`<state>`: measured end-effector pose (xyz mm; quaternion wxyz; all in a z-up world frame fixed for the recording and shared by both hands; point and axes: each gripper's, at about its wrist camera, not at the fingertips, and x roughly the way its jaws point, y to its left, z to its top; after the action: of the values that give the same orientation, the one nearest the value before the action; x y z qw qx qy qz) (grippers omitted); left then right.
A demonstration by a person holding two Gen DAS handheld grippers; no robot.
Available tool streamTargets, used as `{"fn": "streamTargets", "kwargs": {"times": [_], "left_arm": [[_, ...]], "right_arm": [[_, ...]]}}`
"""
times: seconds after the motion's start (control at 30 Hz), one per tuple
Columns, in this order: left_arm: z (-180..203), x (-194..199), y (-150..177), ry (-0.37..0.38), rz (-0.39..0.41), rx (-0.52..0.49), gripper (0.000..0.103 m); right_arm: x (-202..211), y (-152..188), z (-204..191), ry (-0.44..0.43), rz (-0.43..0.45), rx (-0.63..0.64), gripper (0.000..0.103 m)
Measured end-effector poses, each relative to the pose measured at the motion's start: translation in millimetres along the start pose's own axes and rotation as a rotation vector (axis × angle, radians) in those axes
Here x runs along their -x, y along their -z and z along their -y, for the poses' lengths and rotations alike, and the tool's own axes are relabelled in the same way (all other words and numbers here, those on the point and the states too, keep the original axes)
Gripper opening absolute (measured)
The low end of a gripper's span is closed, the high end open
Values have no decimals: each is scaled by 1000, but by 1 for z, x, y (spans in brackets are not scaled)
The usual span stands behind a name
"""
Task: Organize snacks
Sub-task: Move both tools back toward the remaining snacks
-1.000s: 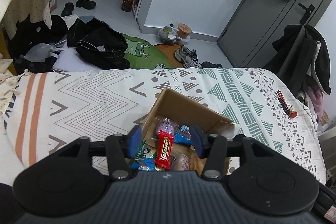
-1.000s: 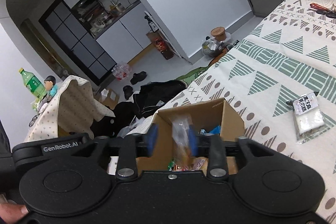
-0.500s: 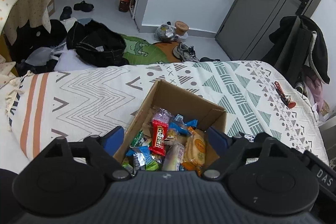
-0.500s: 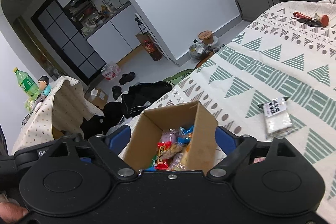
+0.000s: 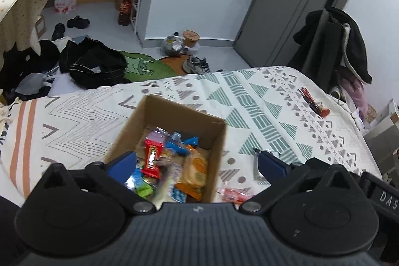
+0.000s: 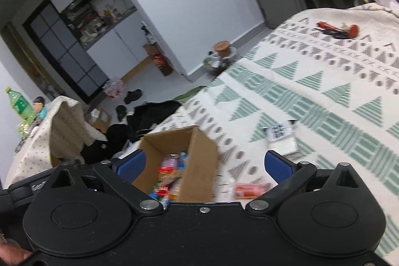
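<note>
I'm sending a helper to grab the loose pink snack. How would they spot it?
On the patterned bedspread, find the open cardboard box of snacks. Just outside its right wall lies a small pink packet, the only pink one outside the box; the packet further out is white.

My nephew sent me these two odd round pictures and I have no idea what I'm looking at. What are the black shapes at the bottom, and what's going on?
There is no robot here. A person holds a hand tool in each hand, and each tool has a two-finger claw with a wide-angle camera looking along its blue fingers. One picture comes from the left claw, the other from the right claw. Both claws are open and hold nothing. On the patterned bedspread stands an open cardboard box full of wrapped snacks. Beside it lie a pink packet and a white packet, not yet in the box.
</note>
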<state>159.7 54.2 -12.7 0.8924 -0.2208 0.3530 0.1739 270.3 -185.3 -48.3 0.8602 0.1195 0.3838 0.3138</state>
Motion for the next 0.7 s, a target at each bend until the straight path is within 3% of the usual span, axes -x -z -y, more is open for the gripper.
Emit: {"fn": "streamTargets", "kwargs": {"times": [0.4,0.7], "left_arm": [[48,-2,22,60,-49,-61,103],[69,-3,38,59,-8,-40,102]], "right_arm": [[26,-9,54,39,16,-100,103],[35,-9,93,42,42,-215,103]]}}
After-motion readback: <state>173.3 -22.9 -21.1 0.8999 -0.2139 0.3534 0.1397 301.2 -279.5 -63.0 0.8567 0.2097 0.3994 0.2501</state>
